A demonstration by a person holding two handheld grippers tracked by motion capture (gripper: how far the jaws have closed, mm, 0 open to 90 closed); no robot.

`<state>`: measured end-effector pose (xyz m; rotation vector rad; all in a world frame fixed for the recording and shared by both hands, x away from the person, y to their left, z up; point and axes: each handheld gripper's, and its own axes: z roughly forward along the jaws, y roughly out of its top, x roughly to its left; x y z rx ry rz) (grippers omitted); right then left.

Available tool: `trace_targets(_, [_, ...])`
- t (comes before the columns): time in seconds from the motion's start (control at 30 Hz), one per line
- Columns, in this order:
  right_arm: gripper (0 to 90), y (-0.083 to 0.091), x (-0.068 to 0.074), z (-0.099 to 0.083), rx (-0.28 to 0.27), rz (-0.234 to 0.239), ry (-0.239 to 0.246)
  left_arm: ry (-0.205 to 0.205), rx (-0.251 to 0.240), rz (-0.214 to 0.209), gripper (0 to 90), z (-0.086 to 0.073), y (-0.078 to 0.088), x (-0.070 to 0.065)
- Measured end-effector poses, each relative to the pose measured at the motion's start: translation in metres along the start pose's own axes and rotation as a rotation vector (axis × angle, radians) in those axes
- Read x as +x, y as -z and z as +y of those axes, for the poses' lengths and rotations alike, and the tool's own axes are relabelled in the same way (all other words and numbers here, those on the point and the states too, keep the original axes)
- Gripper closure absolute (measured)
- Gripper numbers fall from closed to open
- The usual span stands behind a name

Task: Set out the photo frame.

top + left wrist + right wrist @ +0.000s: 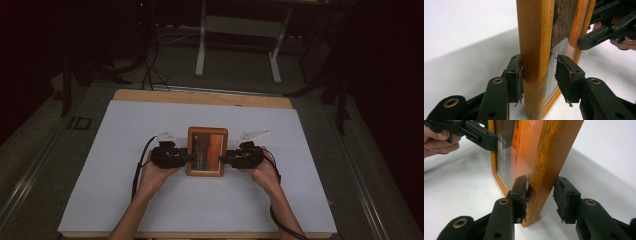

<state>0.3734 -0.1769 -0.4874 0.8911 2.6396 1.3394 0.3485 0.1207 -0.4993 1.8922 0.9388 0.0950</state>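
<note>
**Two grippers flank a wooden picture frame at mid-table**

Picture frame point(207, 151) sits near the centre of the white sheet point(125, 150) that covers the table point(200, 97). Frame is wood with an orange-and-dark print behind glass.

Left gripper point(184, 157) comes at the frame's left edge, right gripper point(225, 159) at its right edge, a hand behind each.

Left gripper view: frame's side rail point(535, 55) stands between the jaws. One pad point(518, 80) lies against the rail's outer face. The other pad point(564, 75) sits at the glass side; a narrow gap seems to show there, and firm contact cannot be told. Jaws part-closed.

Right gripper view: rail point(549, 170) again between the jaws. One pad point(522, 195) touches the front near the glass. The other pad point(562, 200) stands clear of the back, white sheet visible in the gap. Jaws about half open, no grip.

Surroundings: dark floor beyond the table, a white desk stand point(237, 40) at the far side and loose cables point(150, 70) on the floor at left. Nothing else lies on the sheet near the frame.
</note>
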Motion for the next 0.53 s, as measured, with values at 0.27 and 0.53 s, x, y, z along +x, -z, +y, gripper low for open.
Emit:
trace_targets(0.27, [52.6, 0.008, 0.002, -0.004, 0.001, 0.001, 0.007, 0.010, -0.013, -0.003, 48.6, -0.002, 0.010, 0.001])
trace_targets(0.53, [44.7, 0.037, -0.001, -0.012, -0.013, -0.030, -0.008, 0.023, -0.019, 0.086, 44.5, -0.015, 0.041, 0.009])
